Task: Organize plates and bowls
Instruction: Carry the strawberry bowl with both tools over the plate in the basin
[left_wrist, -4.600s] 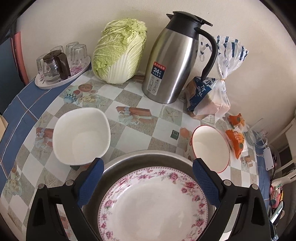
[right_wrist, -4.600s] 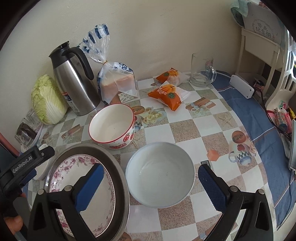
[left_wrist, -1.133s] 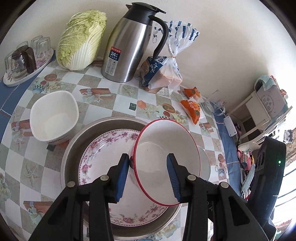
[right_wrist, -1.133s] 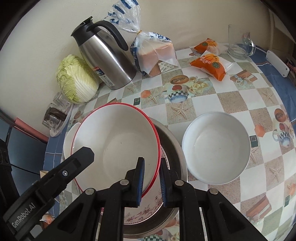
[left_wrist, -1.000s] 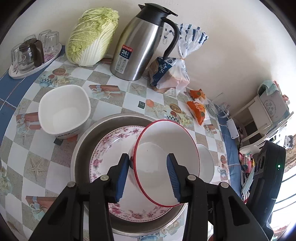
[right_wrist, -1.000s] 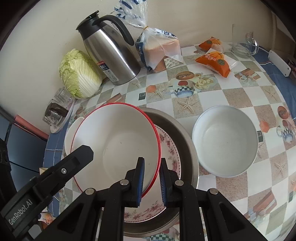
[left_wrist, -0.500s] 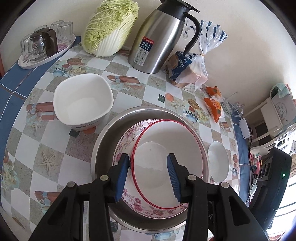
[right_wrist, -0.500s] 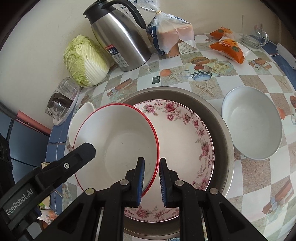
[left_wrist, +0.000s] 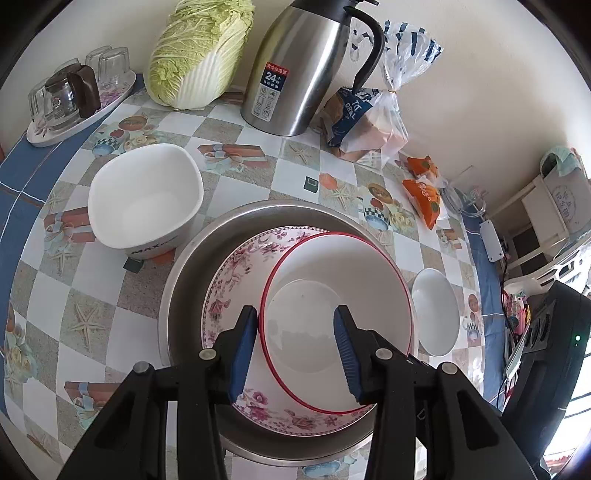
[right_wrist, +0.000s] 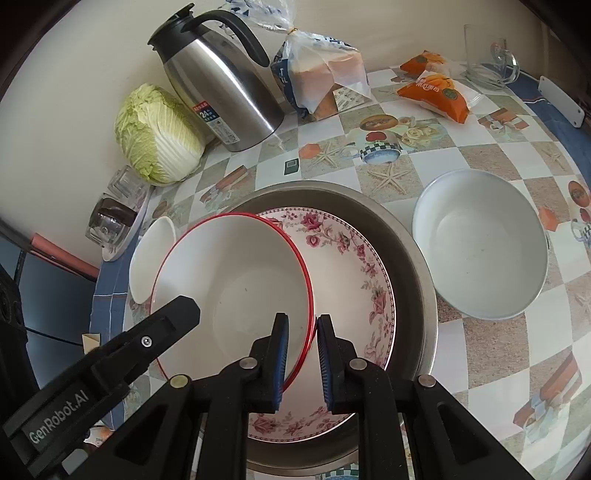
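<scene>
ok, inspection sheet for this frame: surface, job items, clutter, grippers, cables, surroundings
Surface: checked tablecloth, blue border.
Job's things: red-rimmed bowl above floral plate in steel basin; square white bowl and round white bowl on the cloth.
Clutter: thermos jug, napa cabbage, bagged bread, orange snack packs, glass mug, tray of glasses.
Grippers: right gripper shut on the bowl's rim; left gripper straddles the rim.
Cables: black cable.
Surroundings: cream wall, white shelf.
</scene>
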